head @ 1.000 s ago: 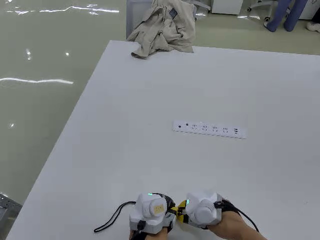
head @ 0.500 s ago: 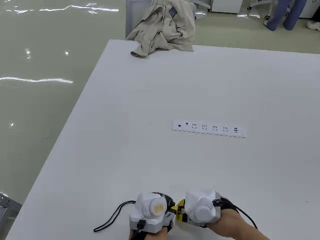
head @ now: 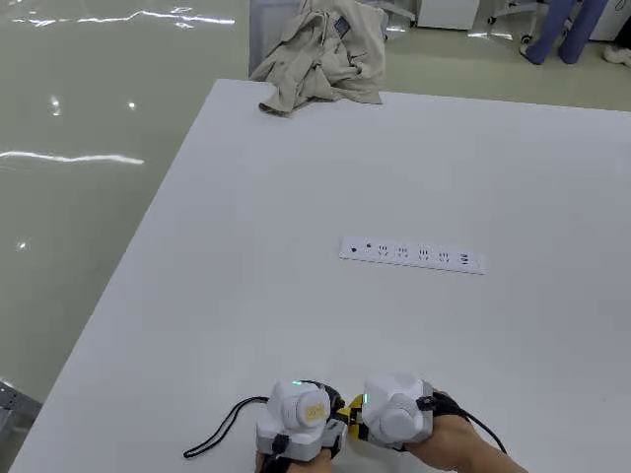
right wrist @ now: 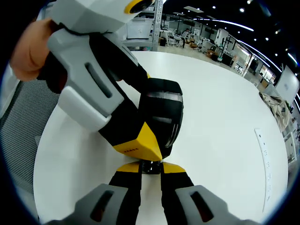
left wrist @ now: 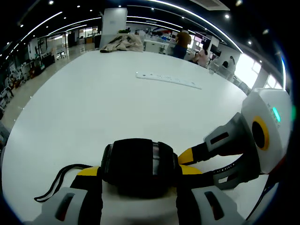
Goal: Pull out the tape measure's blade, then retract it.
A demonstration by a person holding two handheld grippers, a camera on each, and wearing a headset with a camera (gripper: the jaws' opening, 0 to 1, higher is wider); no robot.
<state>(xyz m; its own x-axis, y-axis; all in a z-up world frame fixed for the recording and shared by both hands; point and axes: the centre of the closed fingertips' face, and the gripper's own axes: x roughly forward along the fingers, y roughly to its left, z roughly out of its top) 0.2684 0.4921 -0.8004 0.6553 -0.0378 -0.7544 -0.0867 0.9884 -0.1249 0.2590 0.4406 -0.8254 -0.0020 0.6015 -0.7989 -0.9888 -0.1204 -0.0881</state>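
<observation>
- Right gripper [right wrist: 151,168] had edged slightly closer to the left gripper [left wrist: 138,174] over the last second. Both stayed low at the near edge of the white table [head: 296,197] in the head view.
- Left gripper's yellow-tipped jaws were clamped on either side of the tape measure [left wrist: 138,157], a black case held just above the tabletop.
- Right gripper's jaws were drawn almost together, pinching a small dark end tab [right wrist: 151,167] at the near end of the case. In the right gripper view the case sat just beyond those tips.
- In the right gripper view the left gripper came in from the upper left, with a hand [right wrist: 26,44] wrapped round its grey body.
- In the left gripper view the right gripper reached in from the right, its yellow tip touching the side of the case.
- Black cord loop [head: 219,434] trailed on the table to the left of the left gripper.
- White power strip [head: 412,254] lay flat mid-table, well apart from the grippers.
- Beige jacket [head: 317,49] was heaped at the far edge of the table.
</observation>
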